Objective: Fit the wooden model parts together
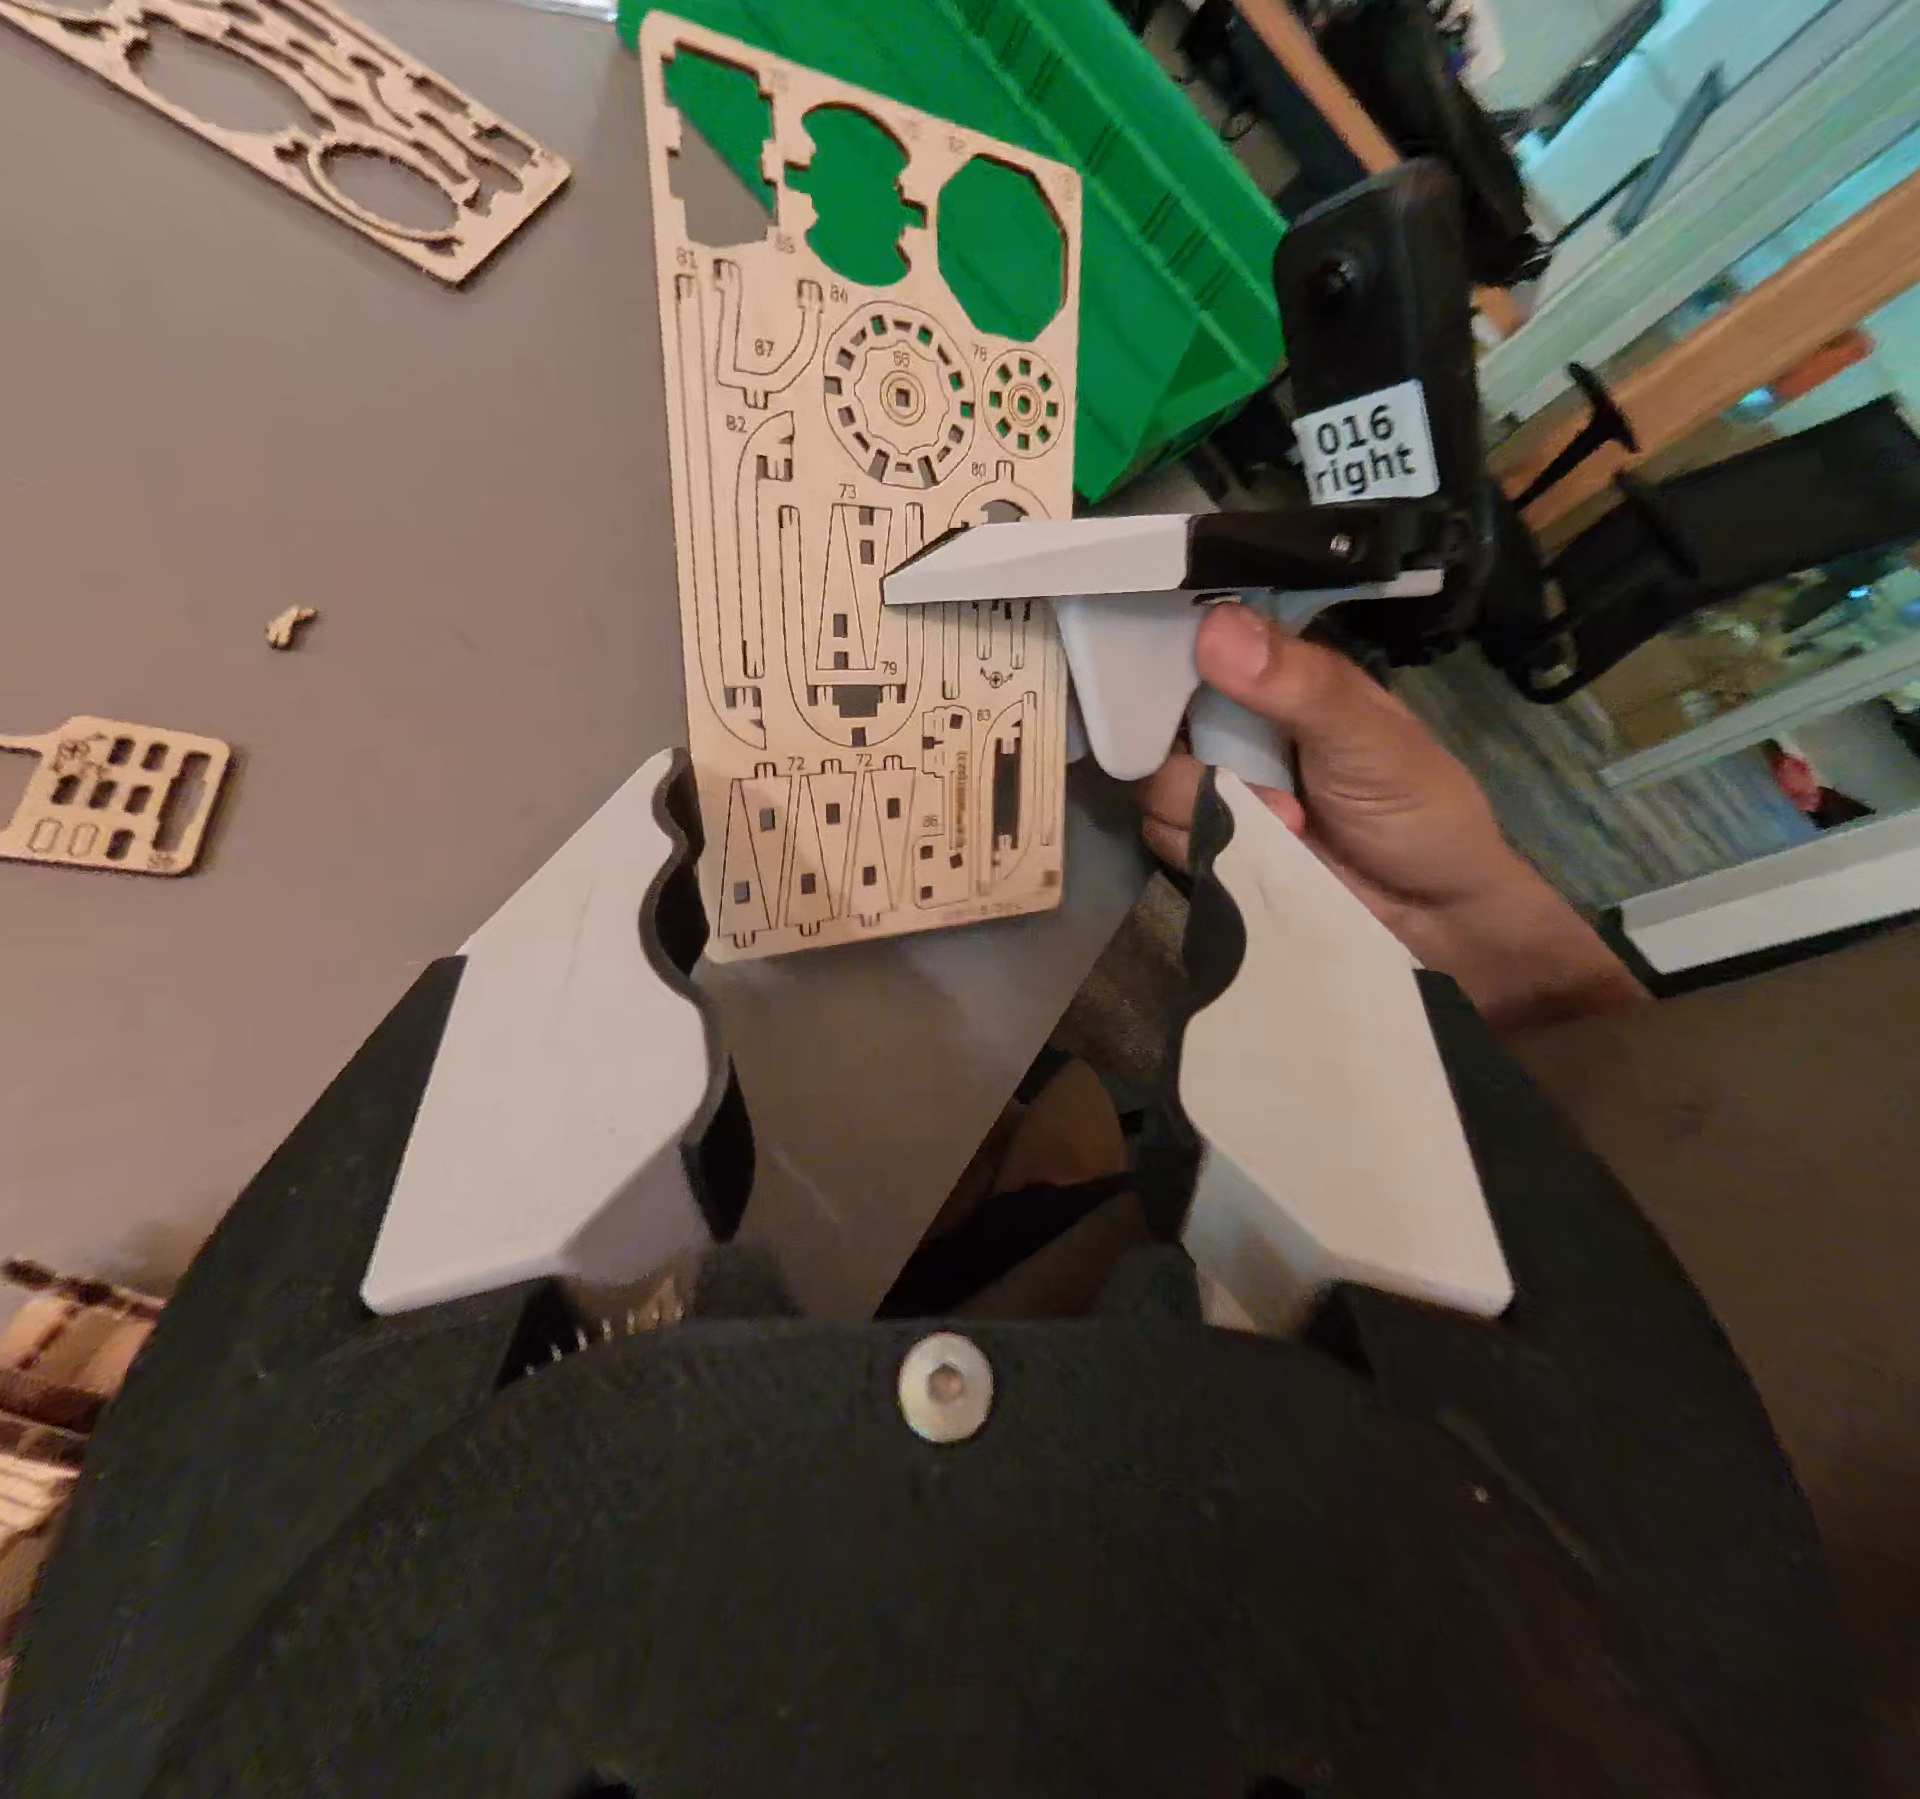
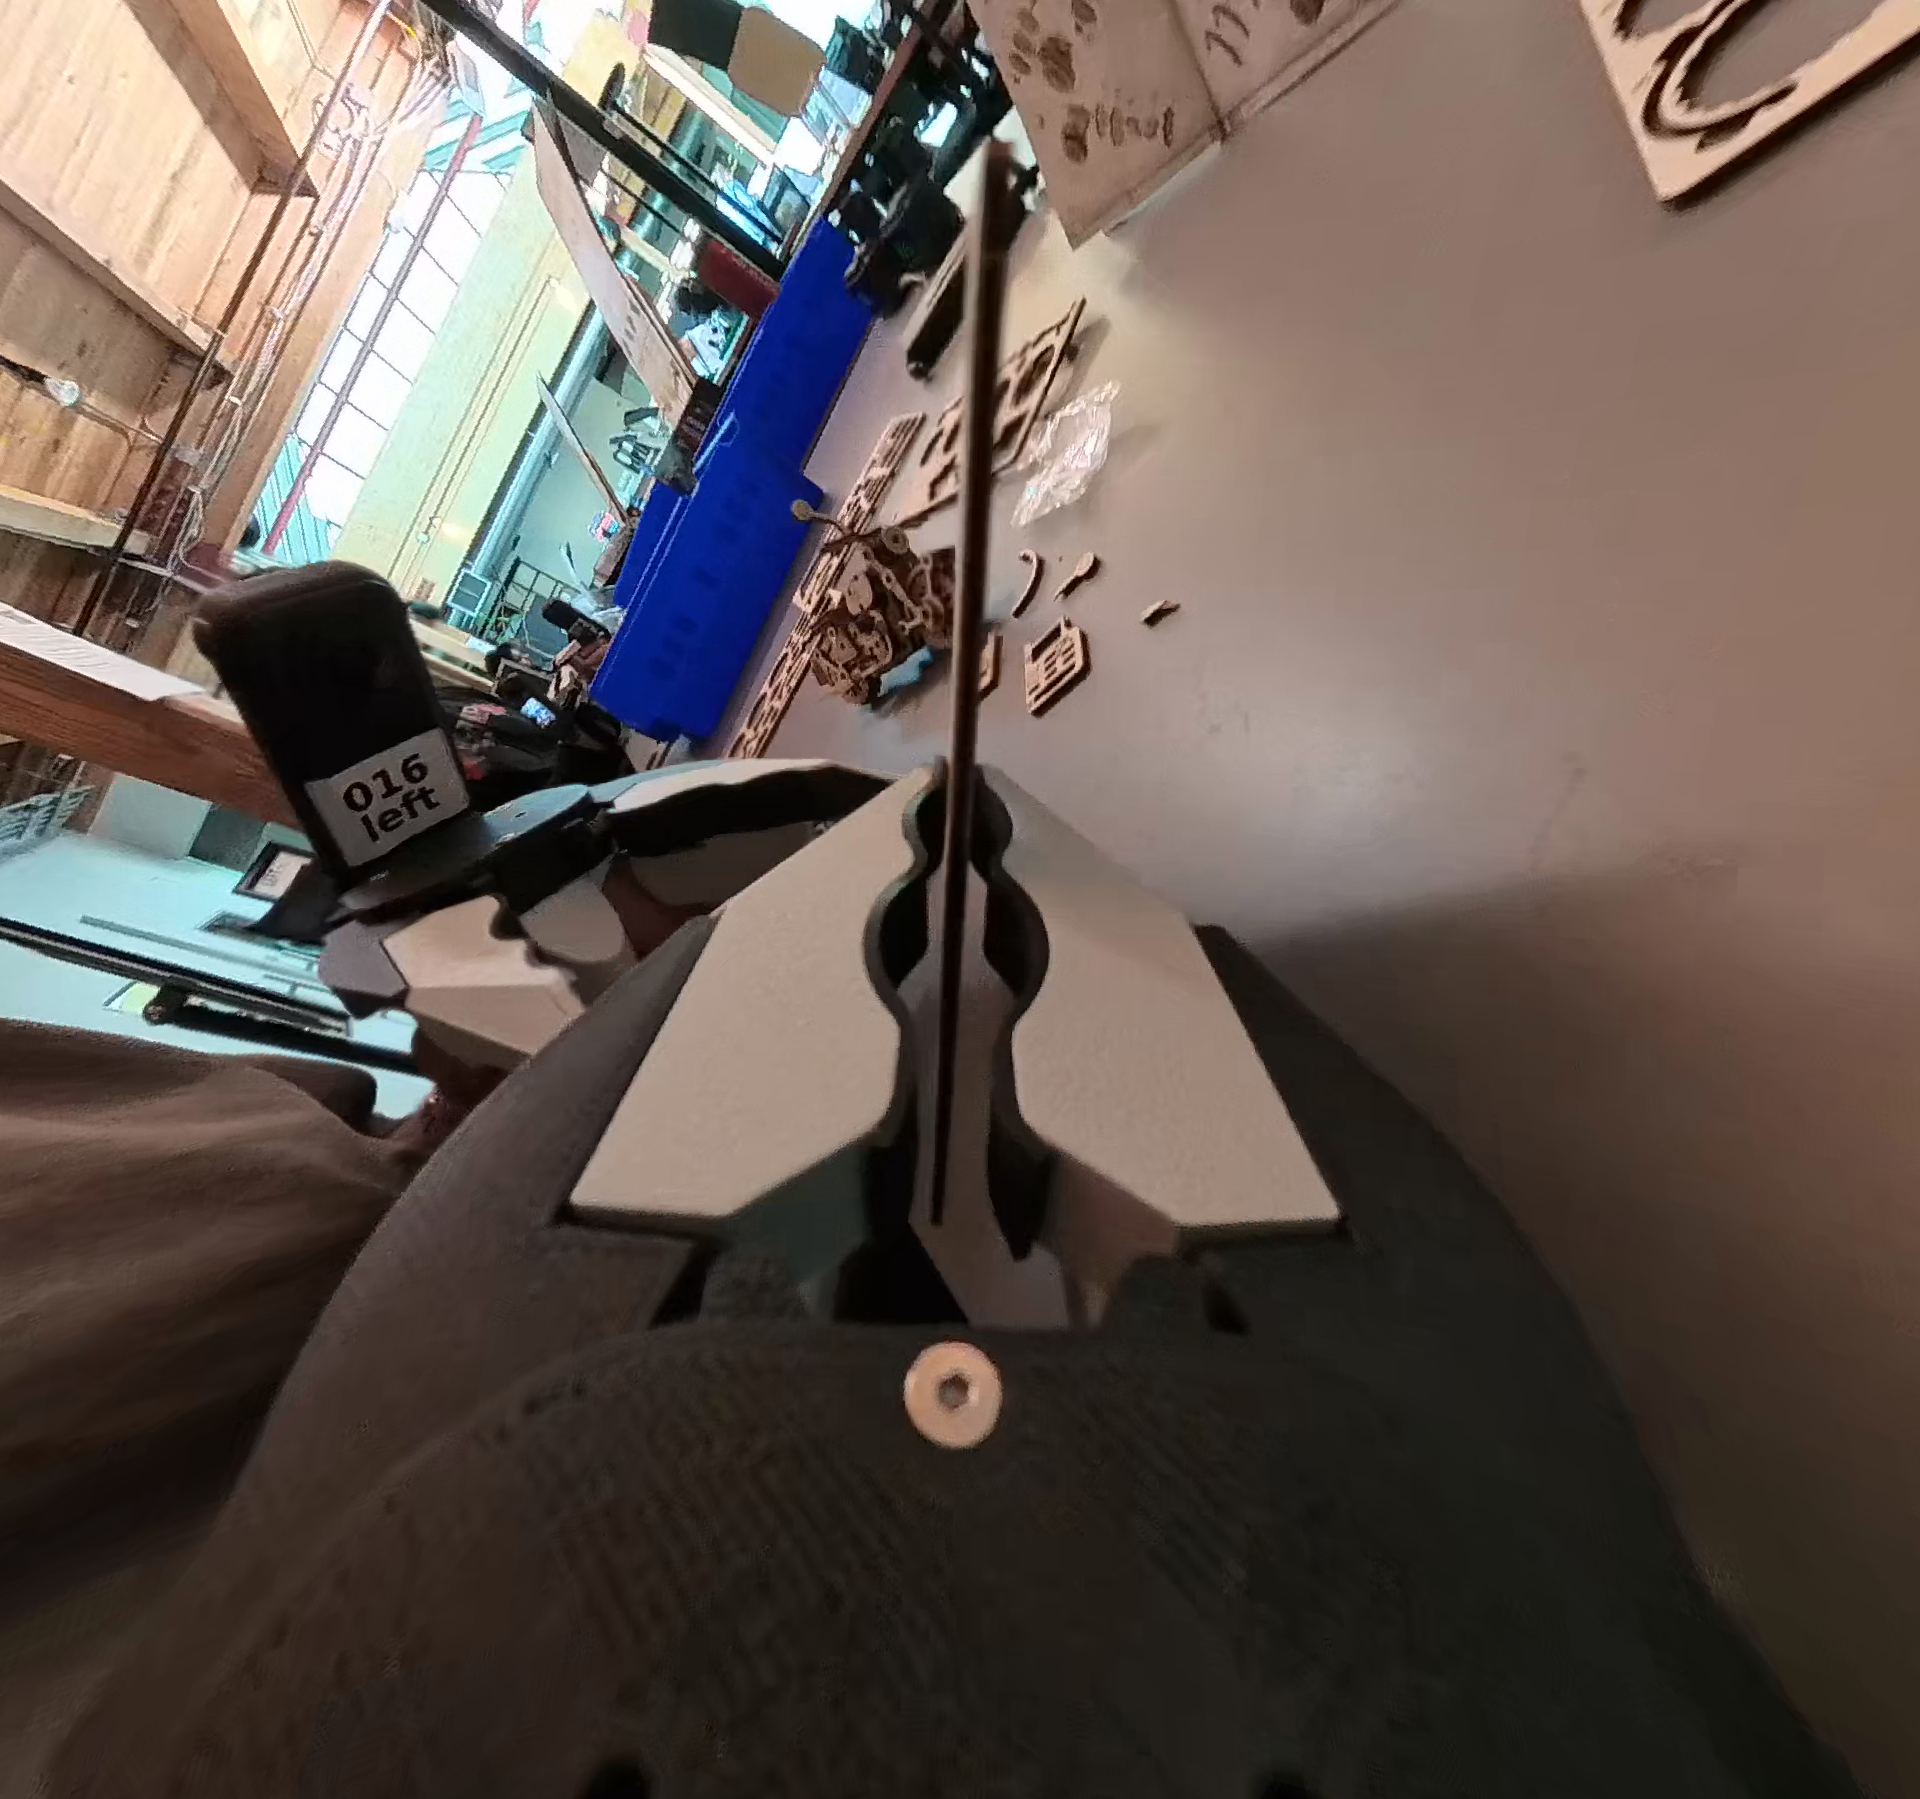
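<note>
A pale wooden sheet of laser-cut model parts (image 1: 831, 461) stands upright over the grey table (image 1: 364, 502). Its top three cut-outs are empty, and several parts still sit in the lower half. My right gripper (image 1: 902, 586) comes in from the right, held by a hand, and is shut on the sheet's right side. In the right wrist view the sheet (image 2: 977, 461) shows edge-on as a thin dark line between the shut fingers of the right gripper (image 2: 951, 788). My left gripper (image 1: 935, 804) is open and empty just below the sheet's bottom edge. It also shows in the right wrist view (image 2: 561, 908).
A green bin (image 1: 1091, 191) stands behind the sheet. Emptied wooden frames (image 1: 260, 76) and a small slotted piece (image 1: 114, 793) lie to the left. Farther off are blue bins (image 2: 727, 554), a partly built wooden model (image 2: 873, 606), loose parts, plastic wrap (image 2: 1070, 450) and a paper sheet (image 2: 1143, 14). The gap from one gripper's tips to the other's is roughly 5 cm. My left gripper's tips are some 10 cm from the small slotted piece (image 1: 114, 793). My right wrist view (image 2: 1055, 670) looks at it from another angle.
</note>
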`<action>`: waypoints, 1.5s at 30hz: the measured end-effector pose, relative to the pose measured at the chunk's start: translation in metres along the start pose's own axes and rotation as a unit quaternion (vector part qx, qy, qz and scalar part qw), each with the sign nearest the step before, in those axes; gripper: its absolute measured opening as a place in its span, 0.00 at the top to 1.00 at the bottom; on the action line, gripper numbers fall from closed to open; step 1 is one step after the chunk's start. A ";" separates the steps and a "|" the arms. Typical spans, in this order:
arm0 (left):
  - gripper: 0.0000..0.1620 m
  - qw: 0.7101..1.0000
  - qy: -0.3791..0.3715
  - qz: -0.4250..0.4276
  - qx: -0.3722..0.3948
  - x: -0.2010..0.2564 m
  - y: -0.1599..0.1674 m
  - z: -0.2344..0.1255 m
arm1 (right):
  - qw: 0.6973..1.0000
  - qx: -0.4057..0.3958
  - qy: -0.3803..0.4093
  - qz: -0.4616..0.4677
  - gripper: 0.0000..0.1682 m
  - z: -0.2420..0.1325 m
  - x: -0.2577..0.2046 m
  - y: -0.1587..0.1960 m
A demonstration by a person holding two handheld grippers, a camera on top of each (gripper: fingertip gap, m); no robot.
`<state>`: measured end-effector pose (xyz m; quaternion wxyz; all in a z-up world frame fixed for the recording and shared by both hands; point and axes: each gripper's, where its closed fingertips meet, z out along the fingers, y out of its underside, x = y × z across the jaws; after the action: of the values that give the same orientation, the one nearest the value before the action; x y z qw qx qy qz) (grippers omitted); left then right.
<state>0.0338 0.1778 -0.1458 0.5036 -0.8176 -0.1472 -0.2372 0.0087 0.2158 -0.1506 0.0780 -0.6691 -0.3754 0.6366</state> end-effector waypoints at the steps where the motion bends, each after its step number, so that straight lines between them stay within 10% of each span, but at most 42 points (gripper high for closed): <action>1: 0.42 1.000 0.011 0.003 0.001 -0.001 -0.003 -0.004 | 1.000 0.006 -0.005 -0.002 1.00 0.000 -0.001 -0.002; 15: 0.68 0.966 0.242 -0.055 0.075 0.010 -0.014 -0.060 | 0.982 -0.010 -0.187 0.027 1.00 -0.002 -0.054 0.007; 32: 1.00 0.970 0.224 0.048 0.084 0.020 0.000 -0.058 | 0.979 -0.004 -0.183 -0.089 0.93 0.000 -0.084 0.020; 45: 1.00 0.959 0.242 -0.023 0.145 0.006 -0.030 -0.075 | 0.977 0.073 -0.195 -0.033 0.76 -0.010 -0.065 -0.013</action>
<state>0.0060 0.1242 -0.0915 0.6314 -0.6508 -0.0727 -0.4153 0.0187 0.1896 -0.0901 0.0730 -0.5113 -0.3582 0.7777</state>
